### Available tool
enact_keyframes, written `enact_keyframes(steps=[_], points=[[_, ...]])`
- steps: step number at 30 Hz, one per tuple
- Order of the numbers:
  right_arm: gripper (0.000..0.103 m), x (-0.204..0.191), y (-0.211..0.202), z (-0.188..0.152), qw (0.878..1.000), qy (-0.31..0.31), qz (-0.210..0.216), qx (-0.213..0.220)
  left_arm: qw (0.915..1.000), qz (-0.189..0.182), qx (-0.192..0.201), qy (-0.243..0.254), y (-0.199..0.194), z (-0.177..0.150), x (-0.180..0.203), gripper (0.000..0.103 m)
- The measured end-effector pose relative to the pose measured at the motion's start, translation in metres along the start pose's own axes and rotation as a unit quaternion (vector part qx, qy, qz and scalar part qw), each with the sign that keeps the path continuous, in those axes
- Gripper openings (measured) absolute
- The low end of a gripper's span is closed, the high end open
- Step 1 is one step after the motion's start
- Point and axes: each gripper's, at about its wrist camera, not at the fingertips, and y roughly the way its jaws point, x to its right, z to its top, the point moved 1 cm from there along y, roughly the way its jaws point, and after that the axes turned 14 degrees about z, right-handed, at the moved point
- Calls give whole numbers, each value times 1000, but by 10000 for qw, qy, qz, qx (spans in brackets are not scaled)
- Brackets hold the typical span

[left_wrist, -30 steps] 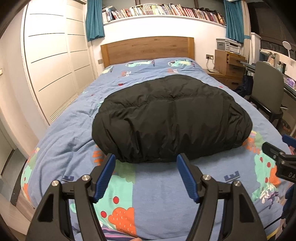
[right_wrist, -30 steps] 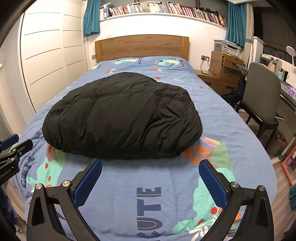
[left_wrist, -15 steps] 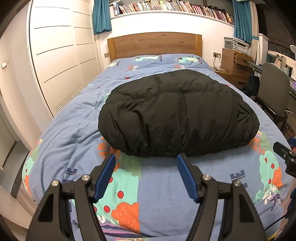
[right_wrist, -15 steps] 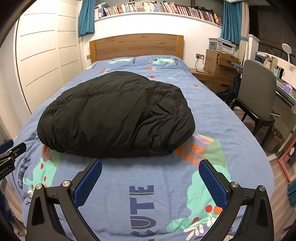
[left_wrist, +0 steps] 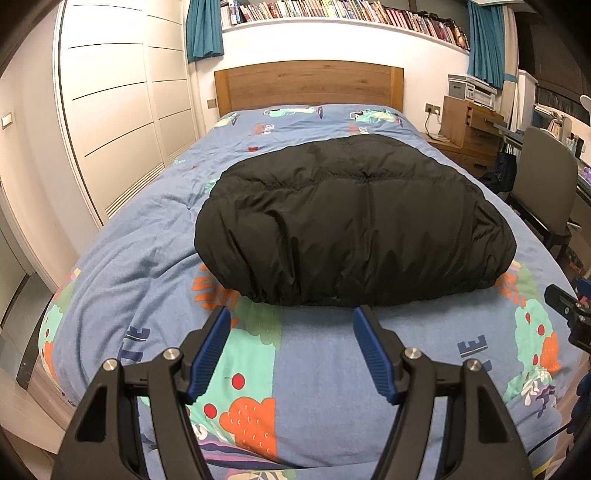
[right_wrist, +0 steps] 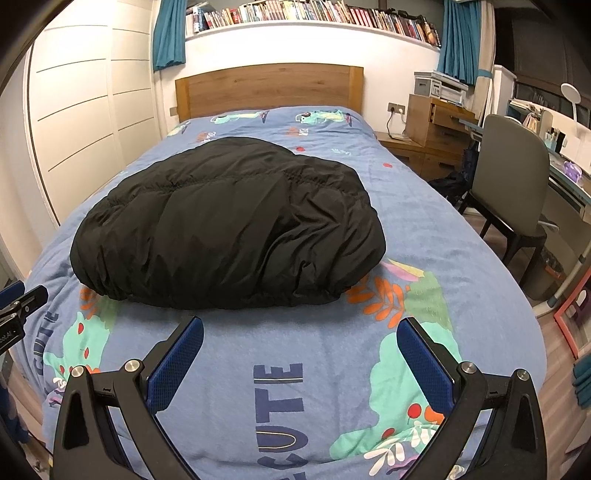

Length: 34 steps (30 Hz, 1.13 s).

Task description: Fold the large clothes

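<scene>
Jacket [left_wrist: 354,221] was plain black; bed cover [left_wrist: 317,369] blue with teal/orange cartoon prints; tool pads [right_wrist: 173,363] blue; curtains [right_wrist: 168,35] teal.

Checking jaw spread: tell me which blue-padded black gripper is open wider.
The right blue-padded gripper; its pads stand farther apart than the left gripper's, both short of the black puffer jacket.

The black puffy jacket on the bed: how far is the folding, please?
Done, it seems: the black jacket lies on the blue bedcover as one rounded bundle, no sleeve sticking out. In hand: nothing; the left gripper and the right gripper are open, short of its near edge. Left: perhaps nothing, or flattening; I cannot tell.
</scene>
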Motion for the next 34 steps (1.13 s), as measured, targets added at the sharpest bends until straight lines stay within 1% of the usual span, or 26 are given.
enact_keyframes(steps=[27,34], points=[[103,3,5,-4,9998,-51,-123,-133,9998,-11,-171,-71,10,-7,-6,67],[102,3,7,-6,9998,-45,-132,-154,9996,-122,-218,-139,13,-9,-7,67]])
